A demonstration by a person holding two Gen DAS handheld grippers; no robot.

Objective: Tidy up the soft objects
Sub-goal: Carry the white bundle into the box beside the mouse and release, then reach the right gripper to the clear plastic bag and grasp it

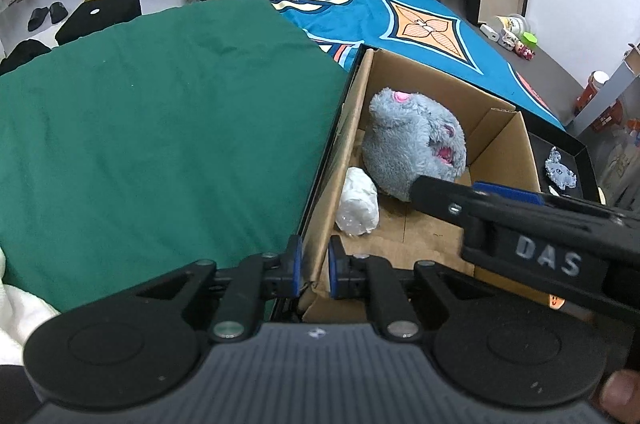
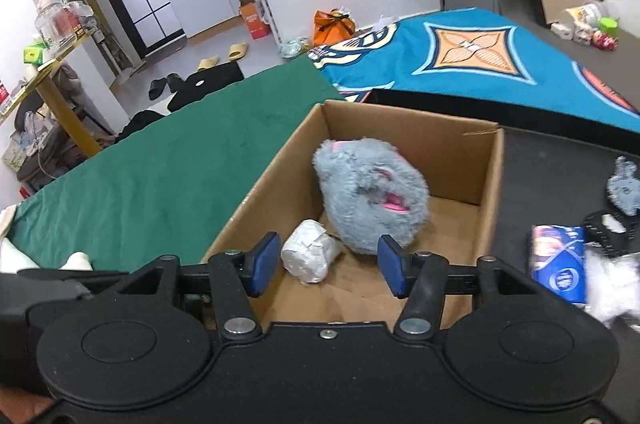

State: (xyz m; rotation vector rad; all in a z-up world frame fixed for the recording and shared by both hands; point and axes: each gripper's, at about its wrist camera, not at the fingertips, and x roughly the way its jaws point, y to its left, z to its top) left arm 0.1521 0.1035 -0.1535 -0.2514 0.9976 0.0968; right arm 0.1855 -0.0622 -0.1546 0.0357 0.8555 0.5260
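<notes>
Two grippers work at one box. Left gripper (image 1: 312,266) has its jaws drawn narrow around the near left wall of the box (image 1: 348,159), one blue pad on each side of the cardboard; whether the pads actually press the wall I cannot tell from here. Right gripper (image 2: 327,268) hangs over the near end of the box (image 2: 490,183) with its jaws wide and nothing between them. In the left view it reaches in from the right, its tip close to the plush.

Inside the box, a white wad (image 2: 310,256) lies on the floor by the left wall, and just beyond it sits a grey plush (image 2: 370,197) with pink markings, leaning toward the far wall. In the left view the wad (image 1: 358,201) and the plush (image 1: 414,147) lie side by side, touching or nearly so.

To the right of the box, on a black tray (image 2: 552,159), lie a small grey toy (image 2: 626,185), a blue packet (image 2: 560,264) and something white and blurred (image 2: 610,288) at the edge of view. The left view also shows the small toy (image 1: 559,171) on the tray (image 1: 584,159).

Left of the box spreads a green cloth (image 2: 168,175), and beyond it a teal blanket (image 2: 460,63) with an orange diamond pattern. On the floor farther off stand an orange bag (image 2: 334,23), yellow slippers (image 2: 224,57) and black slippers (image 2: 164,85).
</notes>
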